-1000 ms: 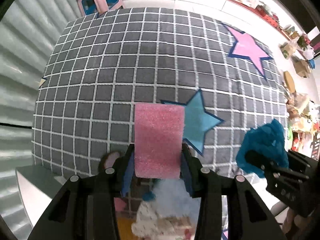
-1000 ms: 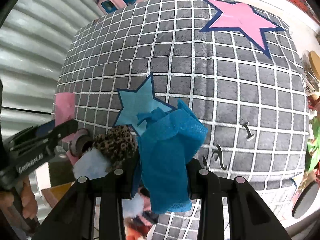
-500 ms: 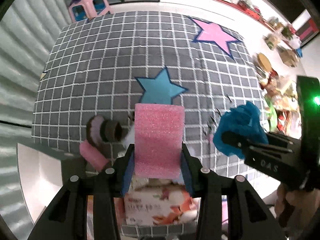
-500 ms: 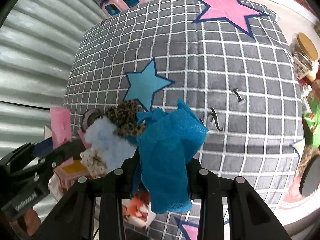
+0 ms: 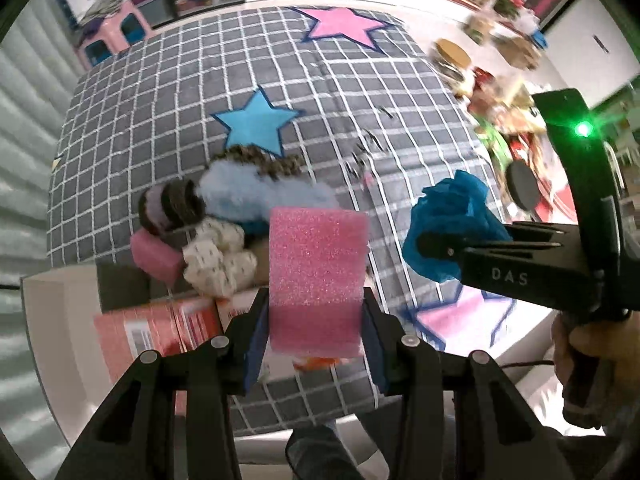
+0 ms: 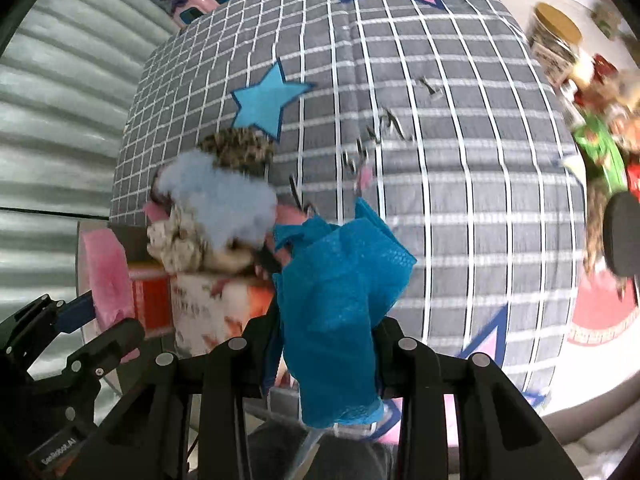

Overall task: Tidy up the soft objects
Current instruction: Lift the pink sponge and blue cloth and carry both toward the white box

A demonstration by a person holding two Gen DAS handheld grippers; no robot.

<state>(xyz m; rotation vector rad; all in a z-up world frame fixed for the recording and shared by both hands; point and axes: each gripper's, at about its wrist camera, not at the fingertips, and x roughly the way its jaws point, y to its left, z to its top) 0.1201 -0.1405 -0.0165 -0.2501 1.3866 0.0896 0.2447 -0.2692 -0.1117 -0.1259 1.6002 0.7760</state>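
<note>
We find the left gripper (image 5: 316, 316) clamped on a pink sponge (image 5: 318, 264) and the right gripper (image 6: 326, 344) pinching blue cloth (image 6: 336, 300). Both are mid-carry; next, we judge, is release into the heaped box (image 6: 208, 312) ahead-left.

box (image 5: 160, 324): contents partly hidden by heaped soft items, print blurred | floor clutter (image 5: 500, 80): smeared, not identifiable | pink star (image 6: 492, 348): lower part covered by gripper frame | hand (image 5: 576, 344): cut off by edge
</note>
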